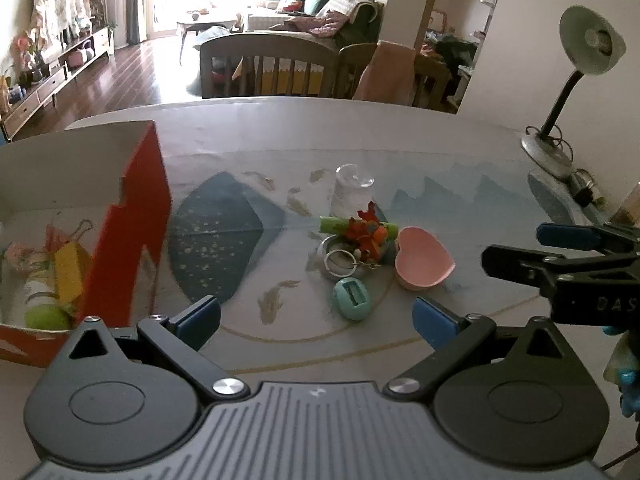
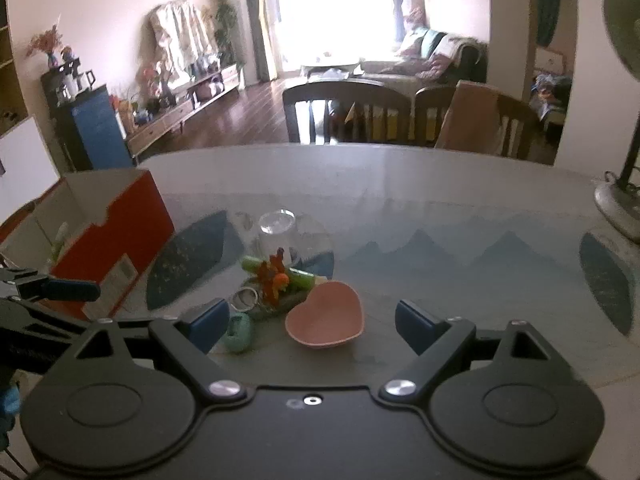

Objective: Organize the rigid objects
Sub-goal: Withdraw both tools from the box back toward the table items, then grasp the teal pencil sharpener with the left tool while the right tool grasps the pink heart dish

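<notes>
while hovering over the table (image 1: 400, 136), left gripper (image 1: 316, 316) spread wide with nothing between its blue pads, angled down toward a small cluster near the middle of the patterned cloth. right gripper (image 2: 312, 324) likewise spread and empty, hanging above a pink heart-shaped dish (image 2: 326, 322) that sits on the cloth. just left of that dish, a small teal case (image 1: 351, 295), a metal ring with keys (image 1: 340, 262), and a green stick with an orange flower (image 1: 362, 230) lying across a shallow round tin, all touching or nearly so. behind them, an upturned clear glass (image 1: 352, 190) standing on its rim. off to the left, an open red box (image 1: 136, 232) already holding a yellow block, a binder clip and a green ball. at the far right edge of the table, a desk lamp (image 1: 576, 64).
</notes>
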`<state>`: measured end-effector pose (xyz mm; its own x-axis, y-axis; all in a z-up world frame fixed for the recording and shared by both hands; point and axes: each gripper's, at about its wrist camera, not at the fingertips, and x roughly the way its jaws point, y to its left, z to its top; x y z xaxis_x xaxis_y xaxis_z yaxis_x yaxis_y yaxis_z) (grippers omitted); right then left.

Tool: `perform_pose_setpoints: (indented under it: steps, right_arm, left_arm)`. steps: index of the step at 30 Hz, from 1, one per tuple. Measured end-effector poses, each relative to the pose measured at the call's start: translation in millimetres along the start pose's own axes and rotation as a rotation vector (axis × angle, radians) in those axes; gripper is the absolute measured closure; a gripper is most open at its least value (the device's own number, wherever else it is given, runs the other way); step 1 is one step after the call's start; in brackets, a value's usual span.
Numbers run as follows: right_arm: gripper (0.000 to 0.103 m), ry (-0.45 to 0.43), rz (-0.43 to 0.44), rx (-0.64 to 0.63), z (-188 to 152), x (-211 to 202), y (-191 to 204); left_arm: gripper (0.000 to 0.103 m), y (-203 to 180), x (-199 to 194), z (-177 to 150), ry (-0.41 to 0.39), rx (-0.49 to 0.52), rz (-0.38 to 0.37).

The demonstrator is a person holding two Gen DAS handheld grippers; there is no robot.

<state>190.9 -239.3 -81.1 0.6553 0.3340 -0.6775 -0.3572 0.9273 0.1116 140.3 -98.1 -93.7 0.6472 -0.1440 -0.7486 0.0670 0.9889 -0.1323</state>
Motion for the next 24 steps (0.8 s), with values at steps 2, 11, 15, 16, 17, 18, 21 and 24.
perform_pose_setpoints:
  steps: [2, 11, 15, 16, 17, 18, 21, 24]
  right_arm:
    - [0.016, 0.028, 0.007, 0.0, 1, 12, -6]
    - [0.018, 0.13, 0.05, 0.042, 7, 57, -29]
    - [0.018, 0.173, 0.064, 0.038, 11, 75, -29]
    - [0.018, 0.183, 0.069, 0.035, 11, 79, -29]
    - [0.018, 0.192, 0.075, 0.036, 11, 83, -28]
    - [0.018, 0.2, 0.081, 0.034, 11, 87, -27]
    - [0.018, 0.219, 0.088, 0.013, 11, 96, -22]
    - [0.019, 0.237, 0.086, 0.0, 9, 103, -21]
  left_arm:
    - [0.0, -4, 11, 0, 0.005, -0.002, 0.01]
    - [0.0, -15, 54, -7, 0.026, 0.015, 0.06]
    - [0.0, -20, 69, -8, 0.027, 0.011, 0.084]
    - [0.0, -21, 72, -8, 0.03, 0.01, 0.087]
    - [0.0, -22, 77, -8, 0.035, 0.011, 0.092]
    - [0.0, -24, 79, -8, 0.039, 0.012, 0.092]
    - [0.0, -26, 89, -10, 0.056, 0.011, 0.098]
    - [0.001, -26, 95, -11, 0.064, 0.006, 0.1]
